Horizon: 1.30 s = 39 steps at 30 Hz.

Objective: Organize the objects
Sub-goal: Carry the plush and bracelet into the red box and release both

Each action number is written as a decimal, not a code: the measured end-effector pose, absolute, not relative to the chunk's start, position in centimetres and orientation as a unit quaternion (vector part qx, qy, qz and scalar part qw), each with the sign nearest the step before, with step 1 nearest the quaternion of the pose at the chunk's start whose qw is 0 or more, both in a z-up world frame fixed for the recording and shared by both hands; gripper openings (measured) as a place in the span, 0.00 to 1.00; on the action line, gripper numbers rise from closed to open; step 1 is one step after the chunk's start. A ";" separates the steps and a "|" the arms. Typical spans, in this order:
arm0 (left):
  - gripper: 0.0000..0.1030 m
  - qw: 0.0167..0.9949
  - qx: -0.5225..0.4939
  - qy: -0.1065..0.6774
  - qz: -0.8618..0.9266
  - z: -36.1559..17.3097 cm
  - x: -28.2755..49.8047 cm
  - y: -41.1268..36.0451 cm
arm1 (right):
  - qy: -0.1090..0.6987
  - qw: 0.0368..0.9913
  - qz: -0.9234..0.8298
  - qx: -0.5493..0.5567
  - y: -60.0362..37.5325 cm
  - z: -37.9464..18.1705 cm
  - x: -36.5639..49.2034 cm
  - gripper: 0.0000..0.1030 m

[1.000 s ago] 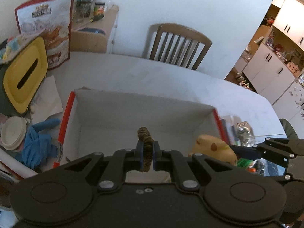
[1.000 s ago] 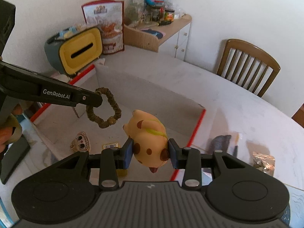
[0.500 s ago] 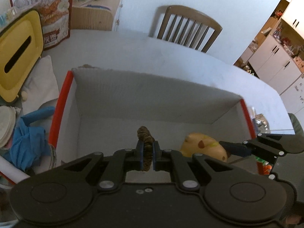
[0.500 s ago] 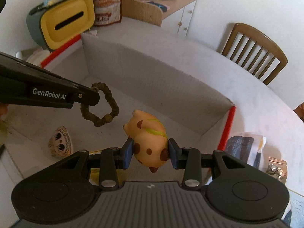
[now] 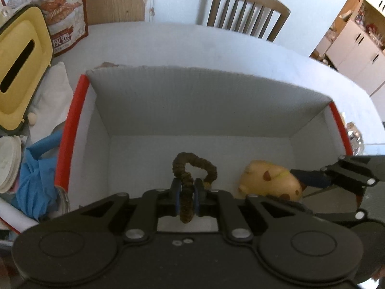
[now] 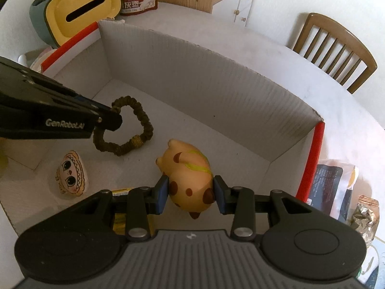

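white counter with a wooden chair behind it carries an open box with red-edged flaps; both tools are down inside it. left tool is clamped on a brown hair tie, the loop sticking out ahead of the fingers and, in the right view, lying low near the floor of the box. right tool is clamped on a spotted dog toy, pads on its flanks, toy nose pointing to the far wall; whether it touches the floor i can't tell. risks, my read: the hair tie is soft and could snag on a pad when the left tool lets go, so it drags back out. the dog toy is rounded, so it may roll toward the small face figure or the tie once freed. the two tools sit close together, so a careless pull-out could knock one into the other or clip the box wall. pose: both tools angled down and forward into the box, left one coming in from the left side, right one near the right flap.
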<state>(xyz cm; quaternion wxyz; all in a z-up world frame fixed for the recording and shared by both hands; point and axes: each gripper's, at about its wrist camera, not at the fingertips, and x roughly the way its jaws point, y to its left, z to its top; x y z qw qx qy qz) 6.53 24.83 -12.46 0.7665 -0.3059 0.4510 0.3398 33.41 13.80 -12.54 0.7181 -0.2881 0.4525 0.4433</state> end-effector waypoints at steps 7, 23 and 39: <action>0.20 0.755 -0.313 0.472 0.332 -13.5 6.3 24.5 | 0.450 0.716 0.451 -0.286 13.5 -12.5 33.1 0.39; 0.49 0.764 -0.304 0.459 0.337 -12.0 5.0 22.8 | 0.426 0.730 0.470 -0.254 11.9 -9.9 32.6 0.56; 0.65 0.818 -0.245 0.397 0.336 -5.4 5.0 17.1 | 0.383 0.760 0.491 -0.184 5.1 -4.2 30.9 0.66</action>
